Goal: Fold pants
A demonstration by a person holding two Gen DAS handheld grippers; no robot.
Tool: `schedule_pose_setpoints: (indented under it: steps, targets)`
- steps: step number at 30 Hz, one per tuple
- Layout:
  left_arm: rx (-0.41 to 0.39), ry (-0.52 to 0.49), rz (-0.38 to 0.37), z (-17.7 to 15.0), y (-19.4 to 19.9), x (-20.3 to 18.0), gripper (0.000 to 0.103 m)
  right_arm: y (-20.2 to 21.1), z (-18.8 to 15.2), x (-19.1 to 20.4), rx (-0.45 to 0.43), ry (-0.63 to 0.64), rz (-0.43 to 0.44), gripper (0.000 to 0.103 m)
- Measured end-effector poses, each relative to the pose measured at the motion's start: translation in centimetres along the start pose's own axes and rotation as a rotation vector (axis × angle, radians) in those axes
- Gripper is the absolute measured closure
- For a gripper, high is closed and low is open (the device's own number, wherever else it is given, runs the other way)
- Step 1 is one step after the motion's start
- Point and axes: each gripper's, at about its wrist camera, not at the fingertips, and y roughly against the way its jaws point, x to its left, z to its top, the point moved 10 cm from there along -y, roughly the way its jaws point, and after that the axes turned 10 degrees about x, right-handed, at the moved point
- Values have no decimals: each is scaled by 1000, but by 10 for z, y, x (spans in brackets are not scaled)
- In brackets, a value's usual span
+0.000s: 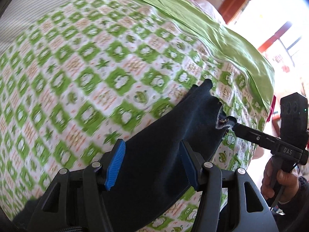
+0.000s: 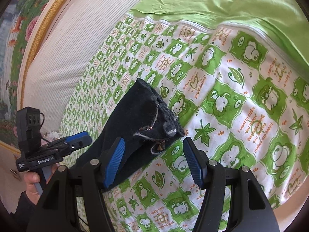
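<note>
Dark navy pants lie stretched on a bed sheet printed with green frogs. In the left wrist view my left gripper hangs open over the leg part, and the cloth runs below its blue pads. My right gripper reaches in from the right, its tip at the waistband. In the right wrist view the right gripper stands open just in front of the bunched waistband end of the pants. The left gripper sits at the pants' left edge.
A plain green cover lies along the far side of the patterned sheet. A striped white cushion borders the bed on the left. A person's hands hold the gripper handles. Bright windows stand beyond the bed.
</note>
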Motion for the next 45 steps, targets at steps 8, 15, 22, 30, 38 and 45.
schedule_pose_setpoints:
  steps: [8, 15, 22, 30, 38, 45]
  targets:
    - [146, -115, -97, 36, -48, -29, 44, -15, -1, -4, 29, -39, 51, 40]
    - [224, -175, -190, 49, -74, -50, 50, -16, 4, -8, 18, -68, 112, 65]
    - [245, -176, -281, 57, -78, -58, 76, -24, 3, -2, 65, -26, 112, 83]
    - [181, -200, -281, 55, -70, -62, 90, -24, 7, 5, 60, 11, 114, 85]
    - [65, -142, -341, 50, -37, -57, 92, -15, 13, 33, 45, 93, 151, 86]
    - [-61, -91, -406, 30, 20, -38, 92, 1, 7, 87, 47, 245, 237, 87]
